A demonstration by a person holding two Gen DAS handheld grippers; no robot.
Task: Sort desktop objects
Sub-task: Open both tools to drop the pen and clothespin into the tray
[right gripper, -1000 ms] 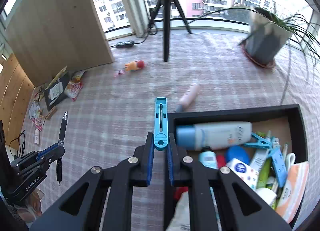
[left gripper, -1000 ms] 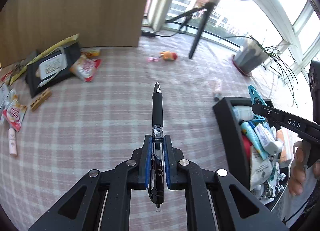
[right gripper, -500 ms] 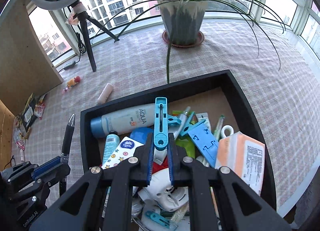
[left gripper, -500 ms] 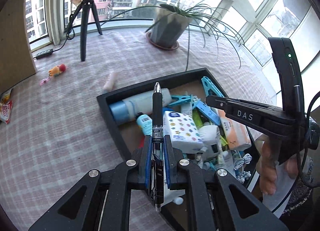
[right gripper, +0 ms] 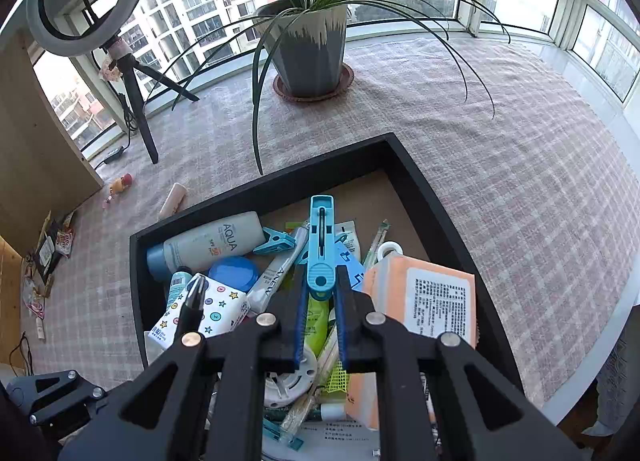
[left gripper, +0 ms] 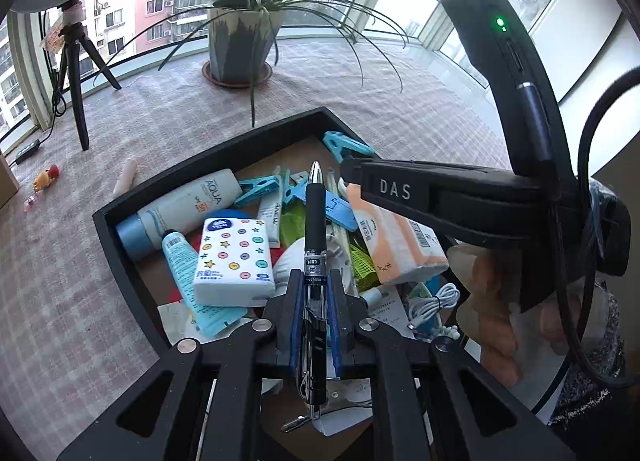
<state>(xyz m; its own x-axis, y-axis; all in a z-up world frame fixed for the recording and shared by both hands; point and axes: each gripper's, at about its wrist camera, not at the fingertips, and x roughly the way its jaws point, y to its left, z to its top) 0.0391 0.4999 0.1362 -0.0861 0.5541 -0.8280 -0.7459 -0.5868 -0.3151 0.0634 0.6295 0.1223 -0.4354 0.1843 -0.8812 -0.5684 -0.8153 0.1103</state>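
Beside crowded black tray (right gripper: 432, 197), potted plant (right gripper: 308, 49), tripod (right gripper: 136, 101)

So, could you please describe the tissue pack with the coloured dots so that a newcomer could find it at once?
Start at the black tray in front of the potted plant. Near its left side, just below the white AQUA bottle, lies the tissue pack. It alone is white with coloured dots and stars; the other pack is orange.

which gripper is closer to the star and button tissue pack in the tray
Left. The left gripper, shut on the black pen, hangs right beside the tissue pack. The right gripper, shut on the blue clip, sits further toward the orange pack.
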